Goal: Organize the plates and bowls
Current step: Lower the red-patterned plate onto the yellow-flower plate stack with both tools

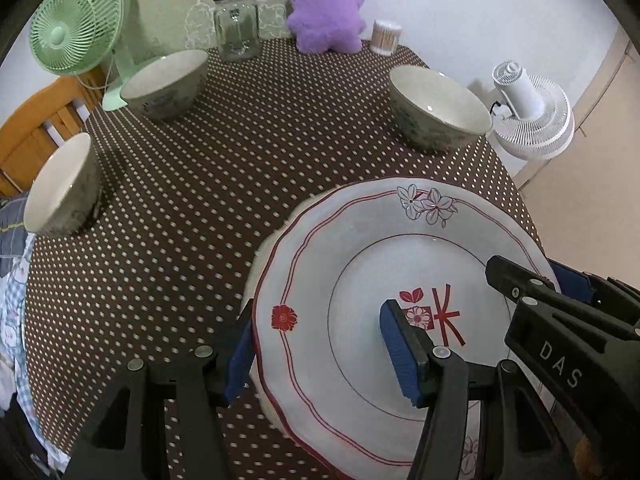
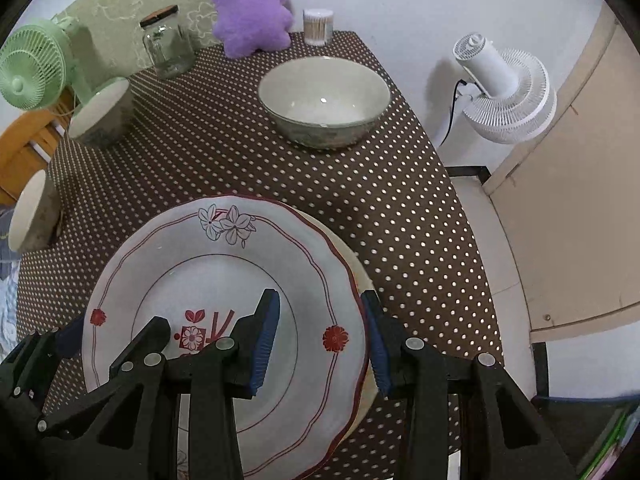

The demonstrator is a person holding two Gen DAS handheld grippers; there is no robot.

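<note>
Two white scalloped plates with red rim lines and flower prints, stacked [image 1: 360, 248] [image 2: 224, 264], near the front right corner of the table with the brown white-dotted cloth [image 1: 240, 160] [image 2: 360, 200]. Left tool [image 1: 320, 350] straddling the stack's left rim, one blue pad above the top plate, the other outside and below the edge; right tool [image 2: 320, 344] likewise on the right rim. Whether the pads press or only bracket the rim: cannot tell. Three pale ceramic bowls upright and well apart: one by the right edge [image 1: 440, 116] [image 2: 324, 102], one toward the back left corner [image 1: 166, 82] [image 2: 104, 114], one at the left edge [image 1: 60, 186] [image 2: 32, 210]. Along the back edge: green table fan [image 1: 76, 20] [image 2: 28, 68], glass jar with cork lid [image 1: 236, 24] [image 2: 166, 42], purple plush toy [image 1: 326, 4] [image 2: 252, 4], tub of cotton swabs [image 1: 386, 36] [image 2: 318, 26].
</note>
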